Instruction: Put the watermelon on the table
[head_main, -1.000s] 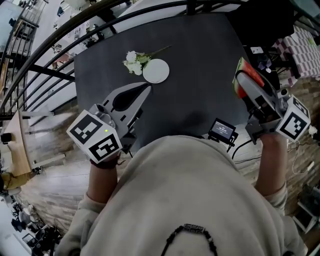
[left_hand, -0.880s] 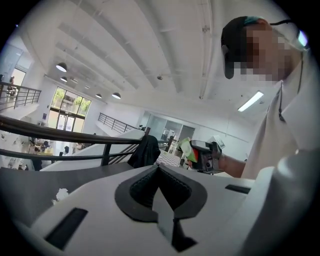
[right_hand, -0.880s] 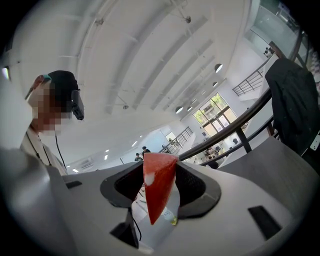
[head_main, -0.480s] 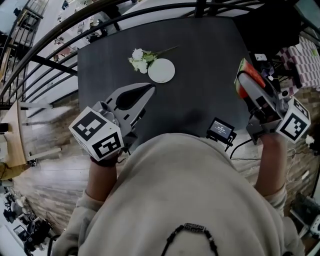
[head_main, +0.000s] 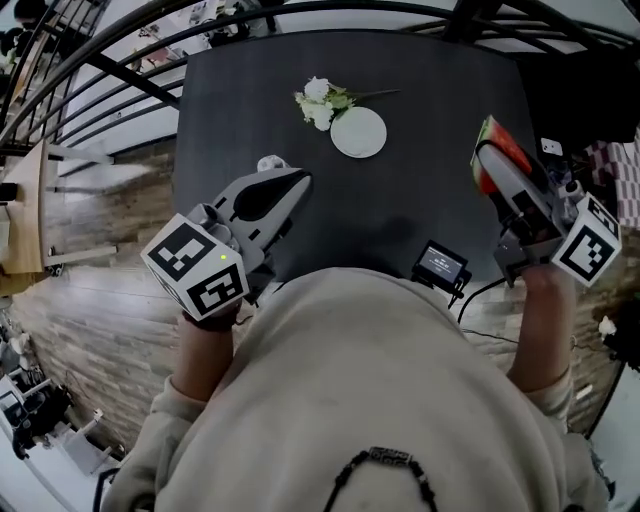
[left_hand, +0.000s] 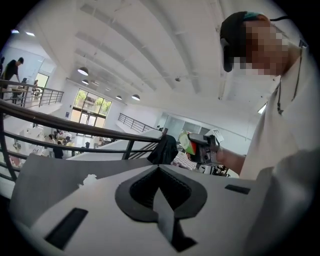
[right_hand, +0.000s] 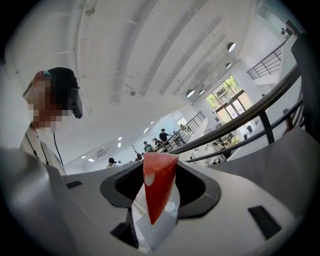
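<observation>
A wedge of watermelon (head_main: 497, 147), red flesh with a green rind, is held in my right gripper (head_main: 487, 152), which is shut on it above the right edge of the dark table (head_main: 420, 90). In the right gripper view the watermelon (right_hand: 156, 187) stands point down between the jaws of the right gripper (right_hand: 159, 167). My left gripper (head_main: 298, 181) hovers over the table's near left part, shut and empty. In the left gripper view the left gripper (left_hand: 160, 169) has its tips together, and the watermelon (left_hand: 188, 143) shows far off in the other gripper.
A white plate (head_main: 358, 132) and a sprig of white flowers (head_main: 322, 102) lie at the table's far middle. A small black device (head_main: 442, 265) with a cable sits at the near edge. A dark railing (head_main: 120, 75) curves behind the table, with wood floor to the left.
Both grippers have shifted left relative to the table. The plate and flowers now sit further right in the head view, and the watermelon is over the table's right edge.
</observation>
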